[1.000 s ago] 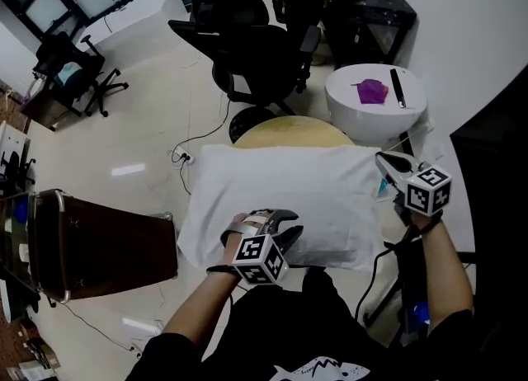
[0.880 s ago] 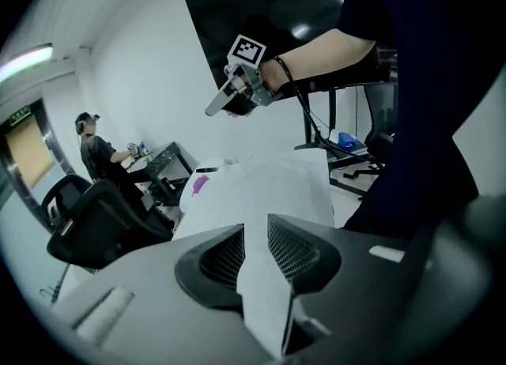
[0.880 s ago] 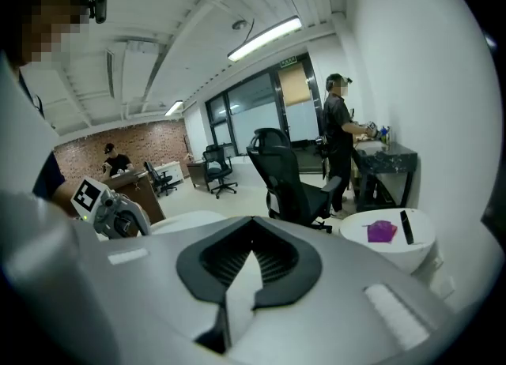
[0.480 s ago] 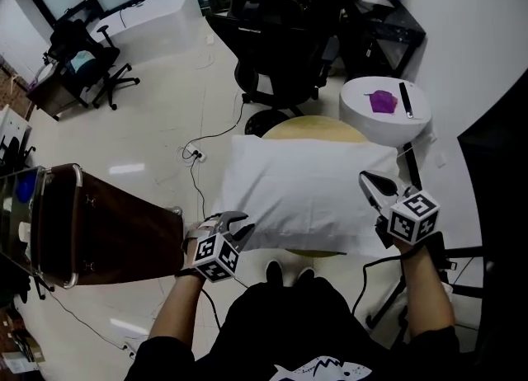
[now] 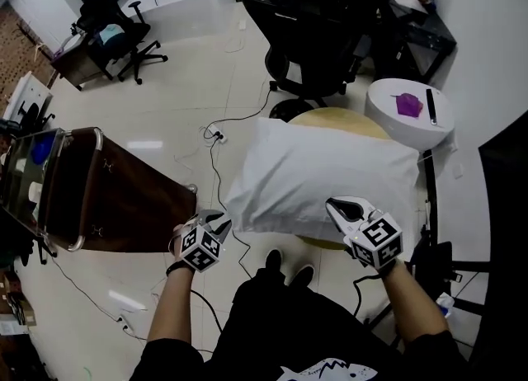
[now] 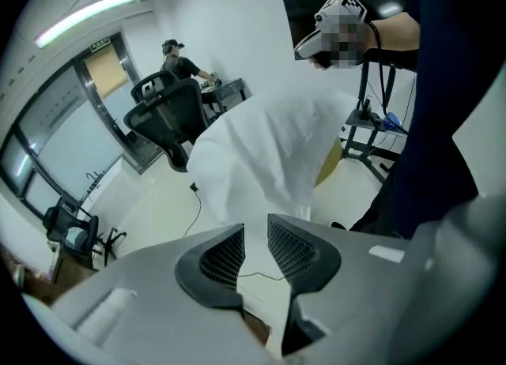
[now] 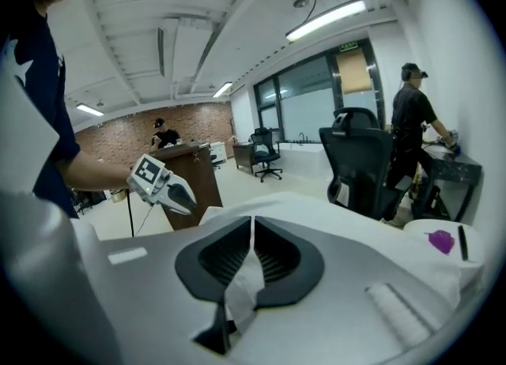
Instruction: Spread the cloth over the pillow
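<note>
Pillow (image 5: 330,181) hides most of the round table (image 5: 346,118).

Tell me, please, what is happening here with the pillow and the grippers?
A person holds a gripper in each hand beside a white pillow on a round yellow table. The right gripper pinches a strip of white cloth at the pillow's near edge; its jaws have just been opening slightly. The left gripper is off to the pillow's left, above the floor, jaws apart and empty. Whether the cloth covers the whole pillow is hard to tell.
</note>
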